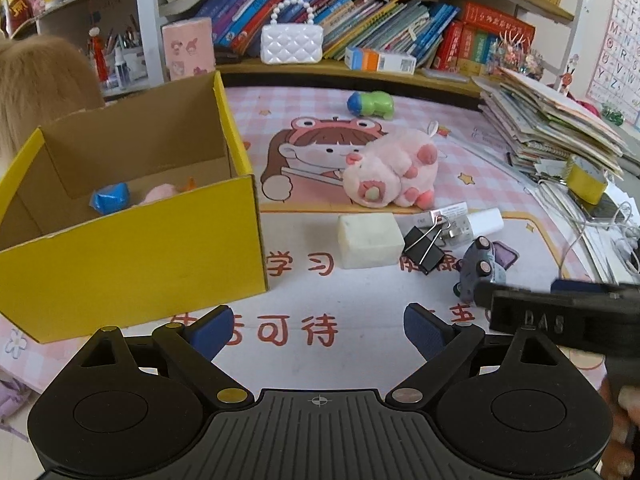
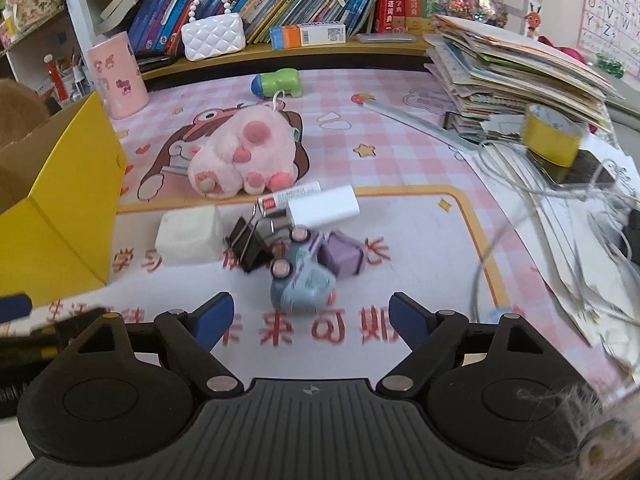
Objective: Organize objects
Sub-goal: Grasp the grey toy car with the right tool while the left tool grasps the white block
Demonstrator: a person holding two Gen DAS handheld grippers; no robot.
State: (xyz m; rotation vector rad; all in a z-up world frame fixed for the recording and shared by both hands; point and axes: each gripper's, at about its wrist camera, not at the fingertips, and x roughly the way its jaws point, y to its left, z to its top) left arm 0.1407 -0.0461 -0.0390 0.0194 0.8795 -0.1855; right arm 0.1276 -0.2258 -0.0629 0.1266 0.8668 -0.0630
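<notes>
Both grippers stand with jaws apart and nothing between them: the left gripper [image 1: 318, 330] hovers over the printed desk mat [image 1: 360, 344] just in front of the yellow cardboard box [image 1: 132, 256], and the right gripper [image 2: 310, 320] hovers over the same mat directly before the loose objects. The box sits at the left side of the mat, open at the top; inside it lie a blue item [image 1: 110, 198] and a pink item [image 1: 160, 194] whose nature cannot be determined. The objects awaiting sorting lie in a tight group at mid-mat. A light blue toy car [image 2: 302, 280] rests tipped with its wheels showing, nearest the right gripper and in line with the gap between its fingers. A purple cube [image 2: 344, 254] touches the car on its right. A black binder clip [image 2: 250, 246] lies just left of the car, and beside that a white block [image 2: 188, 236]. Behind the car, a white charger plug [image 2: 322, 210] and a small labelled white box [image 2: 288, 198] lie against each other. A pink plush toy [image 2: 244, 152] lies on its side behind the group. A green and blue toy [image 2: 278, 82] rests farther back, near the shelf edge. To the right, a stack of books and papers [image 2: 516, 68] and a roll of gold tape [image 2: 552, 136] occupy the desk edge, with white cables [image 2: 520, 200] trailing beside them.
</notes>
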